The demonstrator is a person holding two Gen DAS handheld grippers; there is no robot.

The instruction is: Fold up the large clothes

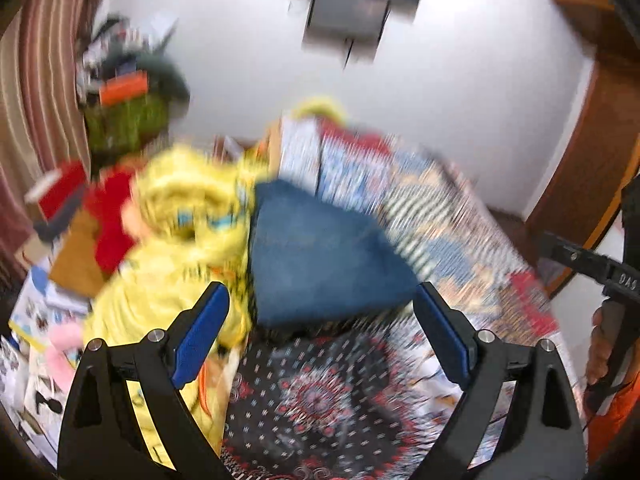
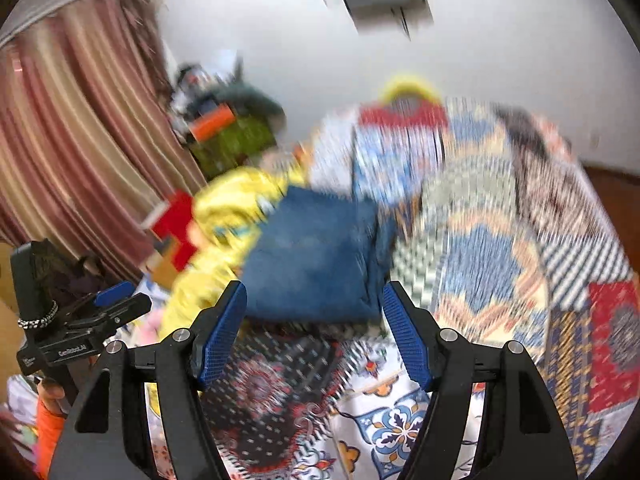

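Bright, even room light; heavy motion blur, fisheye bending at edges.

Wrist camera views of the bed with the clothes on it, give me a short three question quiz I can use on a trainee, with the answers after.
1. True or false: the left gripper is clamped on the folded blue garment.
2. Multiple choice: what lies directly left of the folded blue garment in the left wrist view? A) a crumpled yellow garment B) a green towel C) a white pillow
3. Fill in: the dark cloth with red and white print lies on the patterned bedspread, ____ the right gripper than the blue garment is.

Key: 1 false, both grippers are open and empty; 2 A; 3 nearer.
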